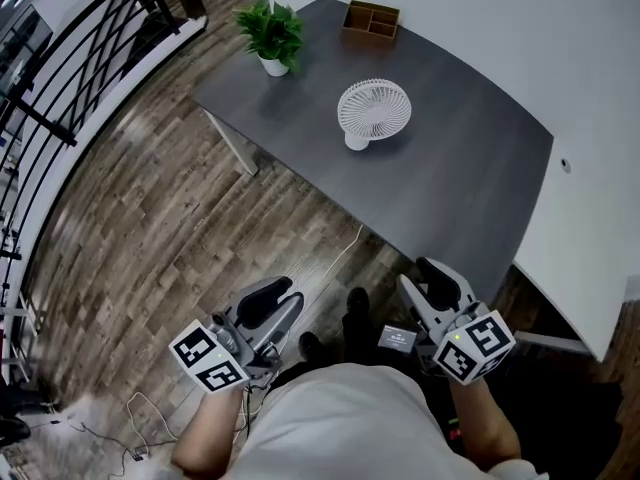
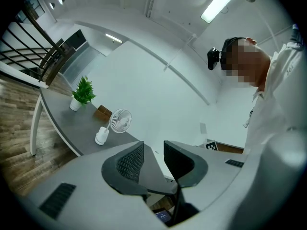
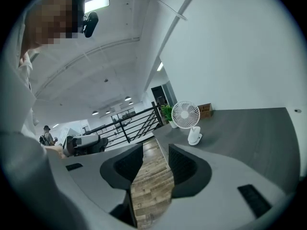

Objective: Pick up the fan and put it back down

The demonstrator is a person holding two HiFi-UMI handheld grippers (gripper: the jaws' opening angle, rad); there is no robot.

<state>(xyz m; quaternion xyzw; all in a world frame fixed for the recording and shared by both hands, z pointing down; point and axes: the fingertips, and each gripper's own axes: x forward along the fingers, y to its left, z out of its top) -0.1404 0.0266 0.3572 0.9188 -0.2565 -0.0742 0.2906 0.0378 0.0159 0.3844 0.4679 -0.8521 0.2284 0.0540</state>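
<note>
A small white fan [image 1: 372, 114] stands upright on the dark grey table [image 1: 470, 168], its round grille tilted up; it also shows in the left gripper view [image 2: 115, 125] and the right gripper view [image 3: 188, 119]. Both grippers are held close to the person's body, well short of the table and far from the fan. My left gripper [image 1: 283, 303] is open with nothing between its jaws. My right gripper [image 1: 430, 278] is open too, and only floor shows in its gap.
A potted green plant [image 1: 270, 34] and a brown wooden organiser [image 1: 371, 18] sit at the table's far end. A black railing [image 1: 60, 78] runs along the left. Cables [image 1: 150, 418] lie on the wood floor. A white wall panel [image 1: 590, 208] borders the table on the right.
</note>
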